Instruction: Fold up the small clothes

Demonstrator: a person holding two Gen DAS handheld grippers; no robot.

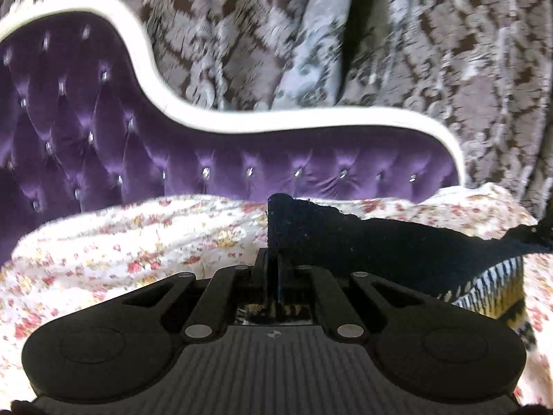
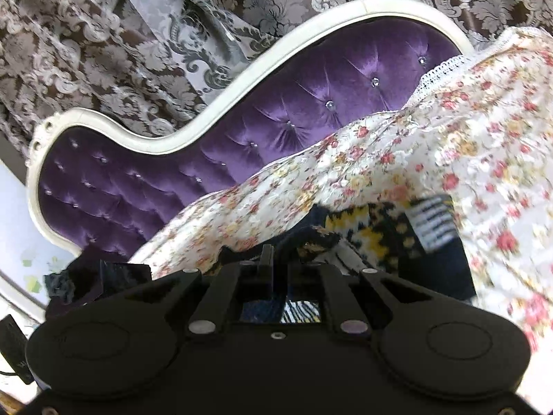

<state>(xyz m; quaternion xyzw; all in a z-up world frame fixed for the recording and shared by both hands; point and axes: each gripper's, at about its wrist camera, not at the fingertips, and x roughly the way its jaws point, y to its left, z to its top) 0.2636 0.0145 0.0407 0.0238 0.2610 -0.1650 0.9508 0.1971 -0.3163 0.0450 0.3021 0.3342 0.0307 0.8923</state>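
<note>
A small dark navy knitted garment [image 1: 363, 242] with a yellow, white and black patterned band [image 1: 490, 290] is held up over the floral cover. My left gripper [image 1: 274, 259] is shut on its upper edge, which sticks up between the fingers. In the right wrist view the same garment [image 2: 380, 238] shows its yellow pattern and hangs in front of my right gripper [image 2: 273, 266], which is shut on a dark edge of it. The part of the cloth below both grippers is hidden by their bodies.
A floral quilted cover [image 1: 138, 242] lies over a purple tufted sofa [image 1: 103, 131] with a white carved frame [image 1: 242, 121]. Brown and silver damask curtains [image 1: 449, 52] hang behind. Dark cloth [image 2: 86, 283] lies at the sofa's left end in the right wrist view.
</note>
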